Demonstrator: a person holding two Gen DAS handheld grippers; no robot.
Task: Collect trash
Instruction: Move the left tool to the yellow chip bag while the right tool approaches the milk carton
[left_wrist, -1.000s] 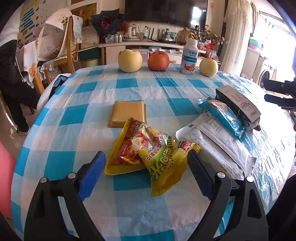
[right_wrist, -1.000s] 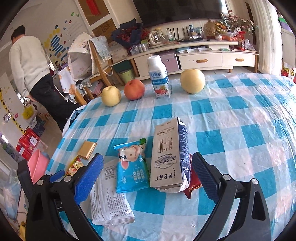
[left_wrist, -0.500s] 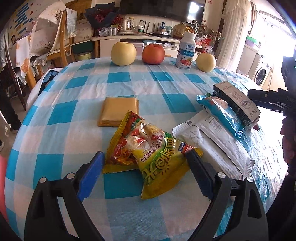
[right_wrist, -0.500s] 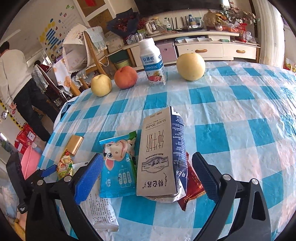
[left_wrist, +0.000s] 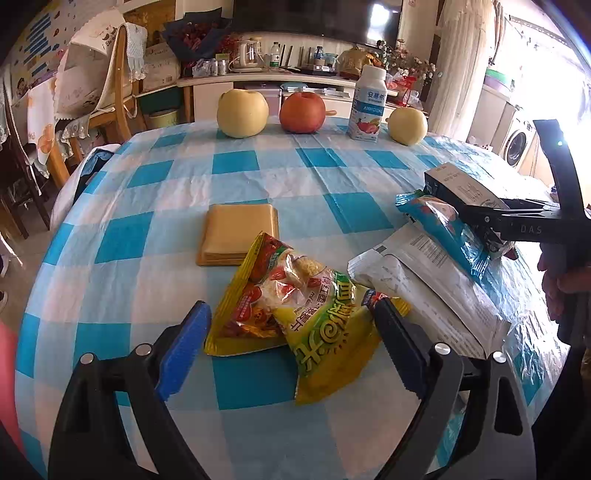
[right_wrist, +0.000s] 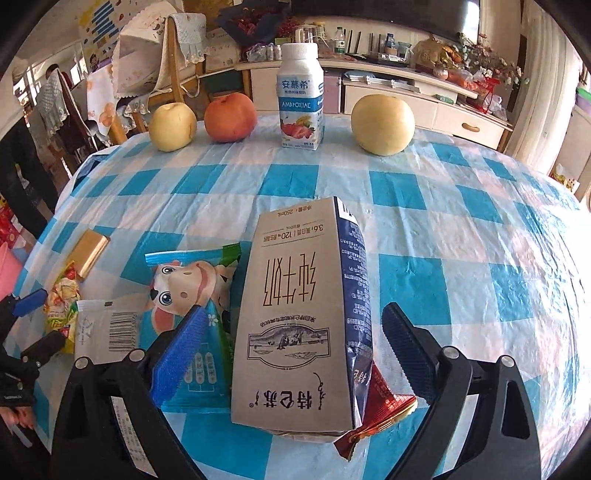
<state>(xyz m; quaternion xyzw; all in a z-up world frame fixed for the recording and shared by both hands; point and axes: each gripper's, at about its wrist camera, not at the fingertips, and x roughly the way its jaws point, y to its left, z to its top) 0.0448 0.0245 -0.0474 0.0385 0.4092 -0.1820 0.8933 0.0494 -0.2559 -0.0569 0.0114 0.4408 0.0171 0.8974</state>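
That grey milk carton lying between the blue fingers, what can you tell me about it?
The milk carton is a grey-beige paperboard box with a dark blue side panel, printed with Chinese characters and a small landscape drawing. It lies flat on the checked tablecloth, its near end crumpled. It rests partly on a red wrapper and beside a blue cow-print packet. The right gripper straddles it, its fingers closing but not yet touching.

1. The yogurt bottle (right_wrist: 301, 98) carries "安慕希" and, under it, "AMBROSIAL" (partly unclear).
2. The milk carton (right_wrist: 299, 325), lying flat, shows "特仑苏" and "纯牛奶", with small print "3.6", "120" and "250mL".
3. The right gripper's arm (left_wrist: 524, 227) in the left view has the letters "DAS".
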